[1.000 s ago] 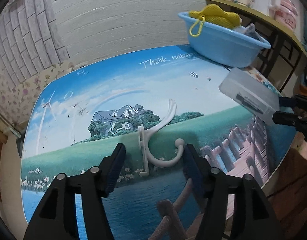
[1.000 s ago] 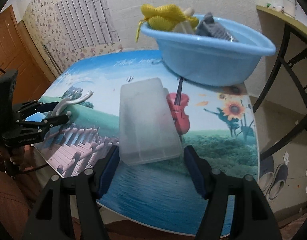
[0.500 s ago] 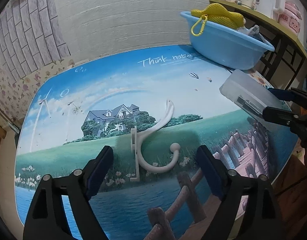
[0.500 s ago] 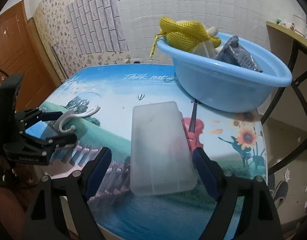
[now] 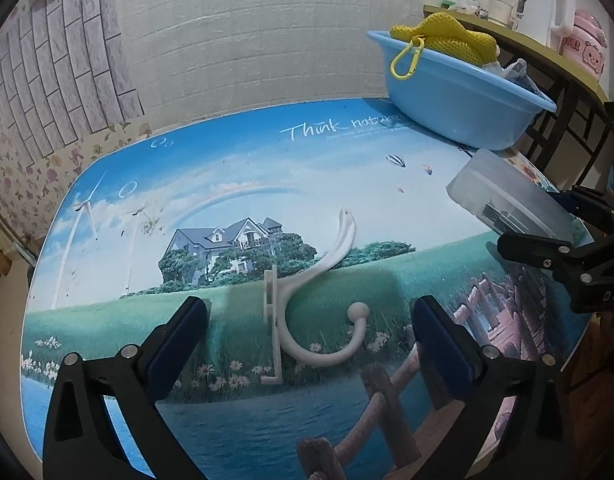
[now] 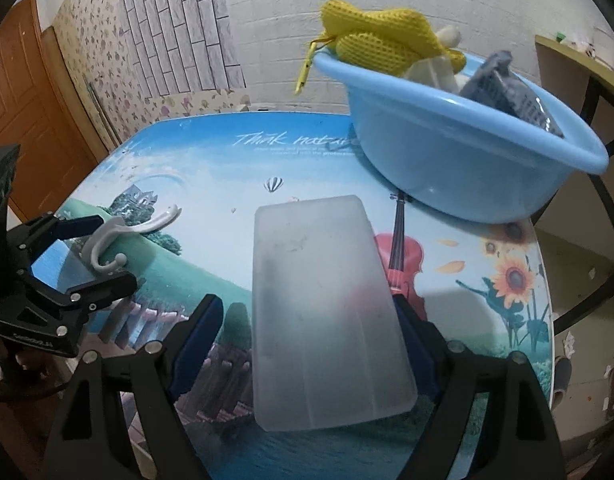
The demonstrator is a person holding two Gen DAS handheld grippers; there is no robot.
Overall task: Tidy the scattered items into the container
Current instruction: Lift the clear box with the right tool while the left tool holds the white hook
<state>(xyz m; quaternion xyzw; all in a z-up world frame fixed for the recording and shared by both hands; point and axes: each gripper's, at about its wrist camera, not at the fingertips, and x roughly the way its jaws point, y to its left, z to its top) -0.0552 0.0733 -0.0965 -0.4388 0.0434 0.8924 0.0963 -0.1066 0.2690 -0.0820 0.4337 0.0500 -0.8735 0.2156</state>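
A white plastic hook point(image 5: 307, 300) lies flat on the picture-printed table point(image 5: 227, 168), between the fingers of my left gripper point(image 5: 311, 336). Those jaws are opening and touch nothing. A frosted plastic box point(image 6: 323, 304) rests on the table between the fingers of my right gripper point(image 6: 307, 332), which stands wide; its left pad is clear of the box and its right pad sits close by the edge. The blue basin point(image 6: 467, 160) at the back right holds a yellow mesh bag point(image 6: 379, 44) and a grey packet point(image 6: 507, 88). The left wrist view also shows the basin point(image 5: 459, 92), box point(image 5: 503, 200) and right gripper point(image 5: 567, 236).
A brick-pattern wall runs close behind the table. A dark-framed shelf point(image 5: 547, 60) with a kettle and cups stands right of the basin. The table's right edge drops to the floor, where slippers point(image 6: 563, 372) lie. A brown door point(image 6: 27, 120) is at the far left.
My left jaws have spread wide away from the hook, which stays in place. My right jaws have widened too, and that gripper has moved forward so the box reaches deeper between its fingers.
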